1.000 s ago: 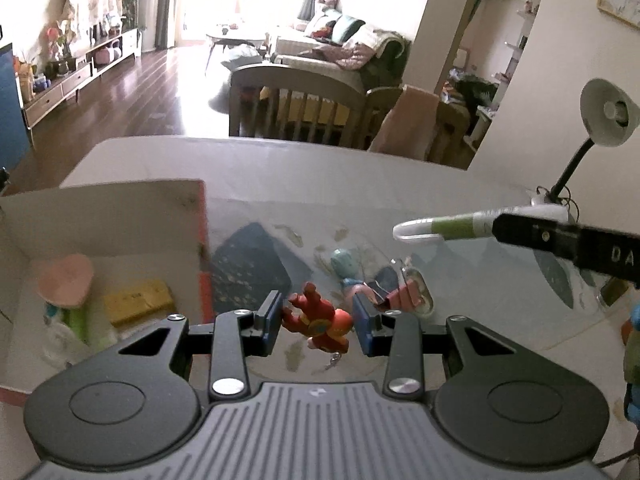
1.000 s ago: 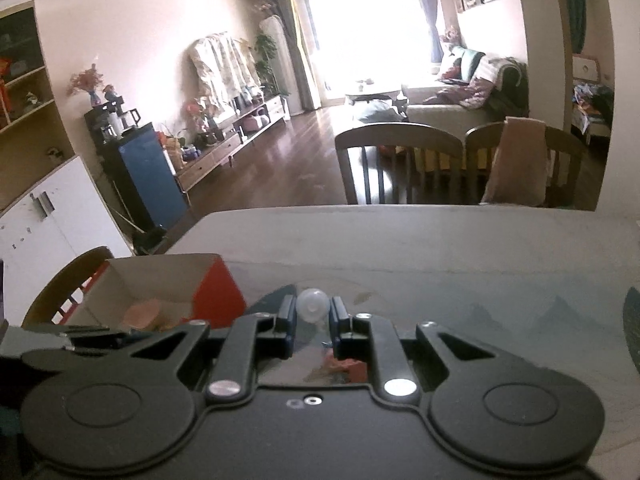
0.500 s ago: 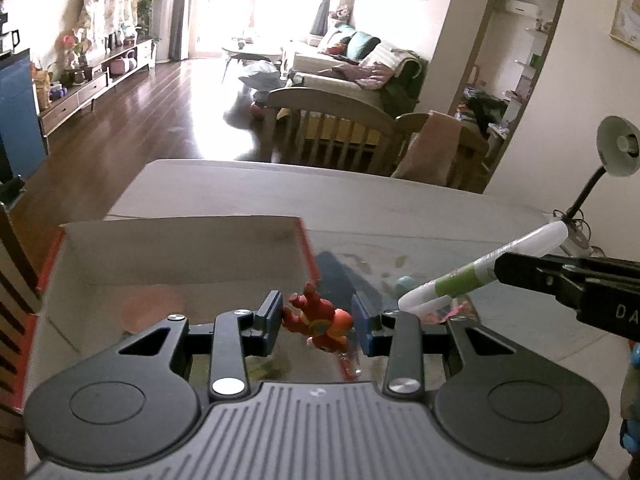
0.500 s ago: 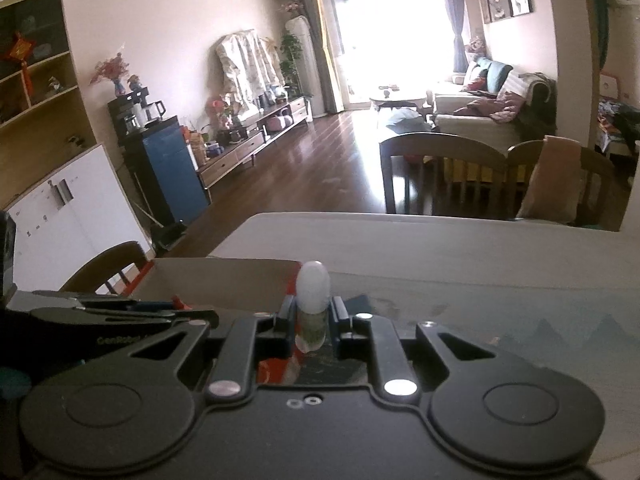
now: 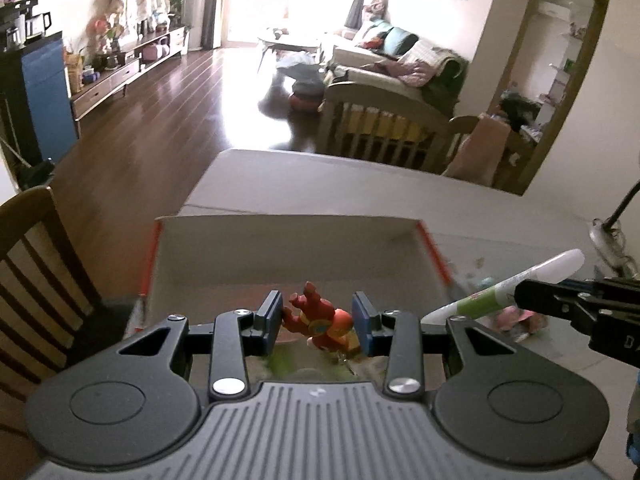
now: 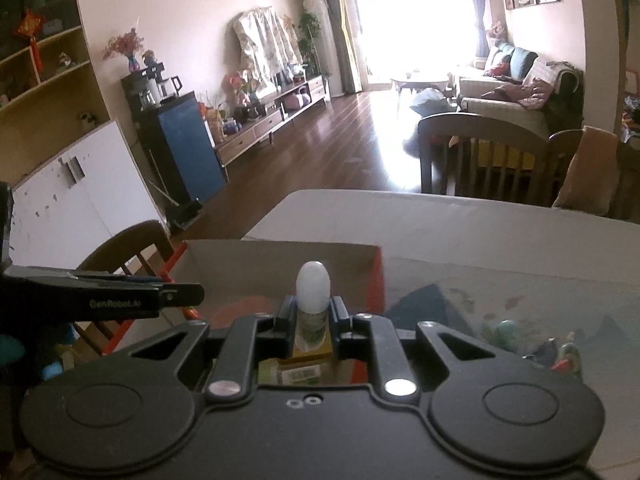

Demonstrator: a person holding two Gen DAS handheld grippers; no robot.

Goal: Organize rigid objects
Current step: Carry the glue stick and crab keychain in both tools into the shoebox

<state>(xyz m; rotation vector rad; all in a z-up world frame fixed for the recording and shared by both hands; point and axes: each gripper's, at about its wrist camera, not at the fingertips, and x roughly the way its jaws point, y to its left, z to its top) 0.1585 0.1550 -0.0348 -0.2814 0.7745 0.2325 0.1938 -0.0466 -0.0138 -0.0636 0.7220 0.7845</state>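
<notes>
The table is carrying an open cardboard box with red outer walls, which is serving as the collection point and as the landmark here. Both grippers are hanging over the box, judged so that each load can drop inside it, not onto the table. The left gripper is sitting above the near edge of the box, its jaws clenched on a red and gold toy figure; the figure is lying tilted between the blue pads, touching both. The right gripper is positioned over the right part of the box, its jaws grasping a white-capped tube by the body, the cap projecting forward beyond the jaws toward the far wall of the box.
</notes>
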